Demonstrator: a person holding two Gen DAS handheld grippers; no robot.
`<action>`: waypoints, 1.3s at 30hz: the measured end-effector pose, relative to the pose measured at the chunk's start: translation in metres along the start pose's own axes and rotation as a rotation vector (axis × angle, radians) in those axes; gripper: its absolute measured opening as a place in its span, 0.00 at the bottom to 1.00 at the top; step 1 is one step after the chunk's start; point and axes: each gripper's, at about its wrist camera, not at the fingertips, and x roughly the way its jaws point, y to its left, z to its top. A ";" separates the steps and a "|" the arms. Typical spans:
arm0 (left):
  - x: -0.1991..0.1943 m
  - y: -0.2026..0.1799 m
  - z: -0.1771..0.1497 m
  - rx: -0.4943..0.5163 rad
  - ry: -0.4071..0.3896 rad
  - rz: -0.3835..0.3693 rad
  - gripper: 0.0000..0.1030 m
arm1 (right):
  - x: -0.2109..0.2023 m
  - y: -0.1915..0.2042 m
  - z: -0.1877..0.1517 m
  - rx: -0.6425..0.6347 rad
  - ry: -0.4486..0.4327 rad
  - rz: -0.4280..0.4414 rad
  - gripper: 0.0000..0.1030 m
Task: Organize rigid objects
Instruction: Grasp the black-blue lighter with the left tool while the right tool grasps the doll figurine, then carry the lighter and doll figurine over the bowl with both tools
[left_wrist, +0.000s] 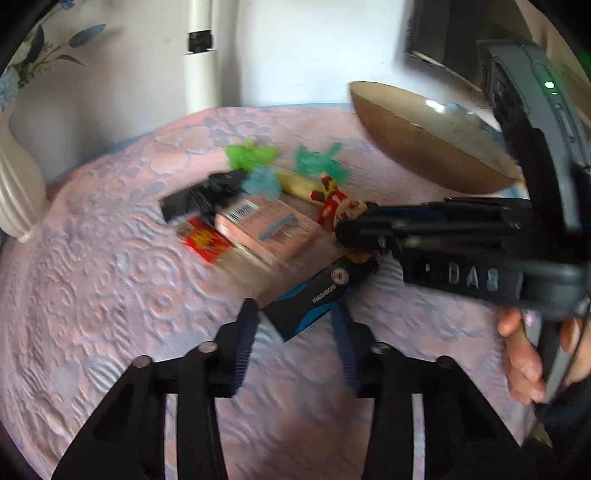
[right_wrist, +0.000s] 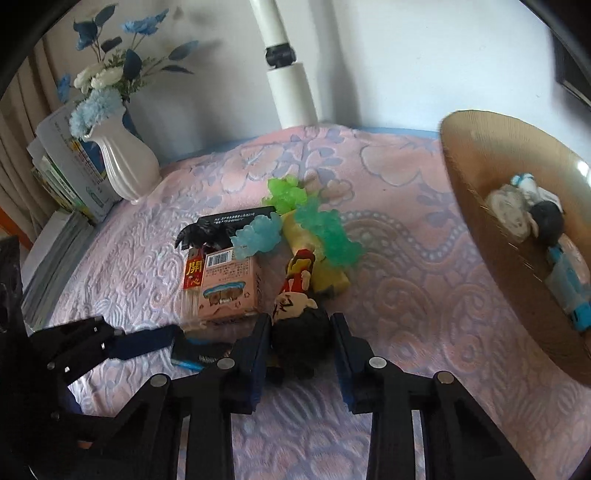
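Brown bowl right of jaws holds small figures. Right gripper jaws clamp doll; left gripper jaws clamp black-blue pack. Bare pink-covered surface between jaws and bowl.

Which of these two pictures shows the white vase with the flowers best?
The right wrist view: the vase stands whole at the far left, its blue and white flowers visible. The left wrist view catches only part of its ribbed body at the edge.

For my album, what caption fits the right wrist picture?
Right gripper closed around a small doll on the pink cloth, with a wooden bowl waiting nearby.
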 end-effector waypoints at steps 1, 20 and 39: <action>-0.004 -0.004 -0.005 0.006 0.005 -0.035 0.31 | -0.007 -0.005 -0.004 0.014 -0.007 0.006 0.30; 0.018 -0.045 0.007 0.090 -0.008 0.024 0.22 | -0.036 -0.031 -0.046 0.029 -0.009 -0.048 0.37; -0.047 0.060 -0.060 -0.262 -0.091 0.153 0.19 | -0.066 -0.002 -0.070 -0.039 -0.036 -0.025 0.31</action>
